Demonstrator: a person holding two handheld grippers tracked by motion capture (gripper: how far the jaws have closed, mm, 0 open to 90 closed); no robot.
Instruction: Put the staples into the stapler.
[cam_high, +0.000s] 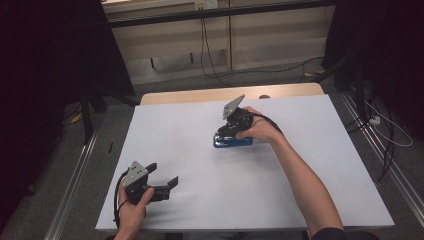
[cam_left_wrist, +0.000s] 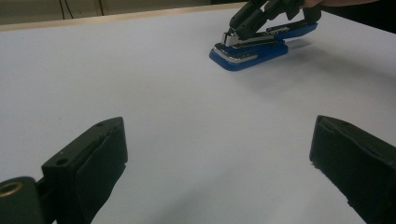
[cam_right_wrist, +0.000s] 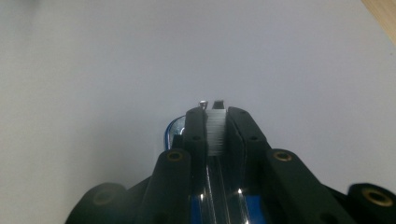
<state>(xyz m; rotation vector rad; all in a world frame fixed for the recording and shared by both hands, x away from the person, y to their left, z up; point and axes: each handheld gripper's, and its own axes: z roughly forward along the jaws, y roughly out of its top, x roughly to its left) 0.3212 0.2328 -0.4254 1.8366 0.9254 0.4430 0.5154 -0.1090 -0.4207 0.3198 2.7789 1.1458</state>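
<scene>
White table (cam_high: 190, 125), bare but for blue stapler (cam_left_wrist: 252, 49). Right tongs (cam_high: 227, 131) clamped on a strip of staples (cam_right_wrist: 215, 128) (over stapler's open channel, in line). Left tongs (cam_high: 165, 175) gaping empty, stapler well ahead.

I take this for a lab or test room. My table (cam_high: 165, 150) has a plain white top and stands on grey carpet (cam_high: 280, 75) between metal rails (cam_high: 75, 185). Loose cables (cam_high: 210, 55) run over the floor, black curtains (cam_high: 45, 75) hang at both sides, and pale cabinets (cam_high: 260, 40) line the back wall.
</scene>
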